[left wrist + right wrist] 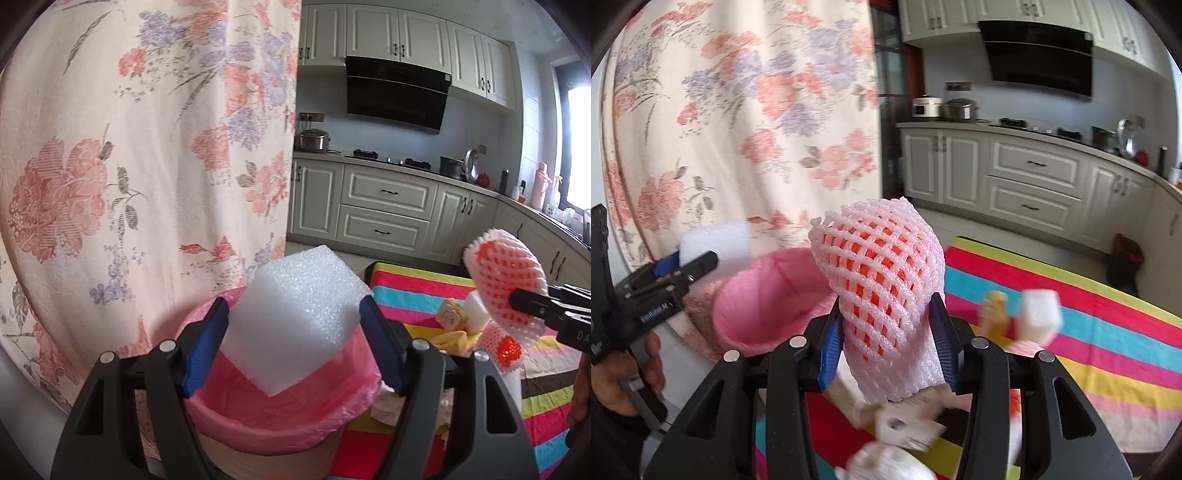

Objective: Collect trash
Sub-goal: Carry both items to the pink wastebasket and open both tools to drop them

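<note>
My left gripper (293, 314) is shut on a white foam block (295, 317) and holds it right above the bin lined with a pink bag (266, 413). In the right wrist view the left gripper (689, 266) with the foam block (713, 240) is at the left, over the bin (768, 299). My right gripper (886, 332) is shut on a pink-and-orange foam fruit net (882, 284), held above the striped cloth to the right of the bin. The net (504, 280) also shows in the left wrist view.
More trash lies on the striped cloth (417, 295): a small foam cube (1039, 314), a yellowish piece (995, 310), another fruit net (500, 345) and crumpled paper (908, 428). A floral curtain (129, 147) hangs behind the bin. Kitchen cabinets (388, 206) stand beyond.
</note>
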